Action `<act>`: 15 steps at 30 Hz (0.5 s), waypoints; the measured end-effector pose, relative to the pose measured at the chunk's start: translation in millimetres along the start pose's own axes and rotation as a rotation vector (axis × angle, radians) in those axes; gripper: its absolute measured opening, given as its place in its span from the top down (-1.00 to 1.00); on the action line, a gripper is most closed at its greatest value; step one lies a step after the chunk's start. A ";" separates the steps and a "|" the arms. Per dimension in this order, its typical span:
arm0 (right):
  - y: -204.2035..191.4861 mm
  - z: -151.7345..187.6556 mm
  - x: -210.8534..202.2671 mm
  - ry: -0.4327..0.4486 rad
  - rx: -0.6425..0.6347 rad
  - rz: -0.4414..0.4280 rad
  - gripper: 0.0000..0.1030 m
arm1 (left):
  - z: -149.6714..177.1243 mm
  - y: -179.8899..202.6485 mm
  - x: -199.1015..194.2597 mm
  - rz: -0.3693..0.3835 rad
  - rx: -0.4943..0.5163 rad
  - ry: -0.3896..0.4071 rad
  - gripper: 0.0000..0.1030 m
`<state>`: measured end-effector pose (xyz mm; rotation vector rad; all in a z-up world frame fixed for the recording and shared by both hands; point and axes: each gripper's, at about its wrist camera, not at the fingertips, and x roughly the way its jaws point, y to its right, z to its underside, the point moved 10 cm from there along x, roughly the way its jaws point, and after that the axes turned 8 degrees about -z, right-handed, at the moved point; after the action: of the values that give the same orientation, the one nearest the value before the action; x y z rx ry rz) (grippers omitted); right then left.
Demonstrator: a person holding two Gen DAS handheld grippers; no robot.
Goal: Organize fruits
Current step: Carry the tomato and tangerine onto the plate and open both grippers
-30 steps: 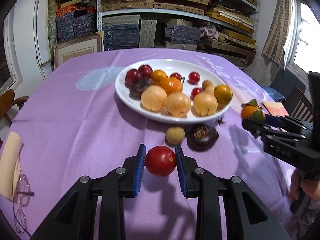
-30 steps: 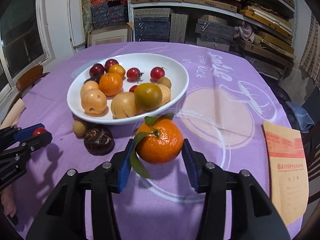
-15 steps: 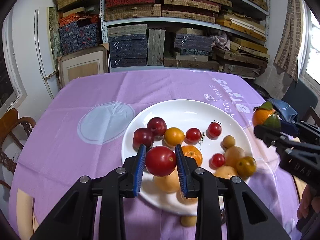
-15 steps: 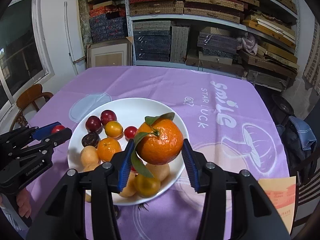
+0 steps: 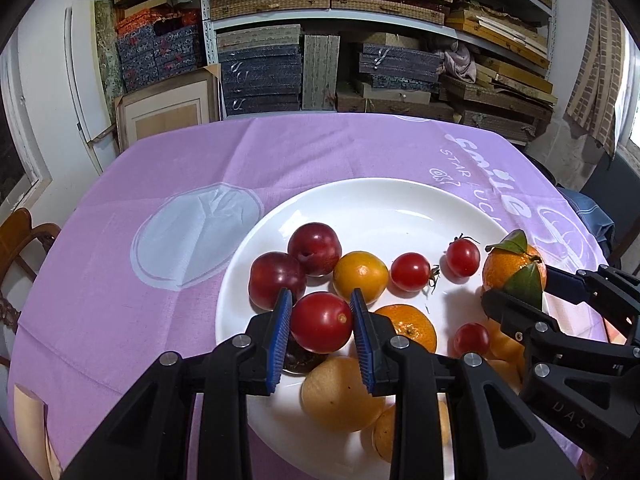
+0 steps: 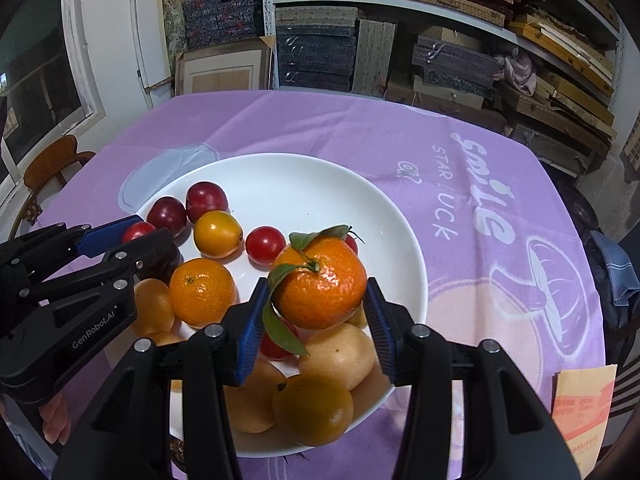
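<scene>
My left gripper (image 5: 320, 322) is shut on a red tomato (image 5: 321, 322) and holds it over the near left part of the white plate (image 5: 360, 204). My right gripper (image 6: 316, 290) is shut on a leafy orange mandarin (image 6: 320, 284) and holds it over the plate's (image 6: 304, 184) middle. The plate carries two dark red plums (image 5: 296, 264), cherry tomatoes (image 5: 410, 272), a small orange (image 5: 412, 326) and yellow pears (image 5: 340, 394). Each gripper shows in the other's view: the right one (image 5: 516, 280) with the mandarin, the left one (image 6: 136, 236) with the tomato.
The plate sits on a purple tablecloth (image 5: 180, 168) printed with "smile" lettering (image 6: 486, 188). A wooden chair (image 5: 20, 236) stands at the left, a paper envelope (image 6: 582, 412) lies at the right edge. Shelves of boxes (image 5: 320, 40) fill the back wall.
Both grippers have moved forward and lower over the plate with their fruit held. The plate looks nearer and larger in both views.
</scene>
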<state>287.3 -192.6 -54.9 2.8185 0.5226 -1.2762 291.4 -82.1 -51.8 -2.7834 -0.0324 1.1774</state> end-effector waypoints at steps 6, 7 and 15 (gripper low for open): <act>0.8 3.2 7.2 -0.008 -0.003 0.000 0.09 | 0.2 -3.8 8.2 -0.013 -0.017 -0.010 0.41; 1.0 3.5 8.1 -0.009 -0.004 0.000 0.09 | 0.4 -4.7 9.3 -0.013 -0.021 -0.012 0.41; -3.4 0.7 3.5 0.007 -0.024 0.005 0.05 | -3.7 -9.4 7.2 -0.035 -0.019 0.017 0.40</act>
<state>287.9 -188.5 -57.5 2.8043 0.5271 -1.2509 299.3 -72.7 -53.3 -2.7967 -0.0911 1.1520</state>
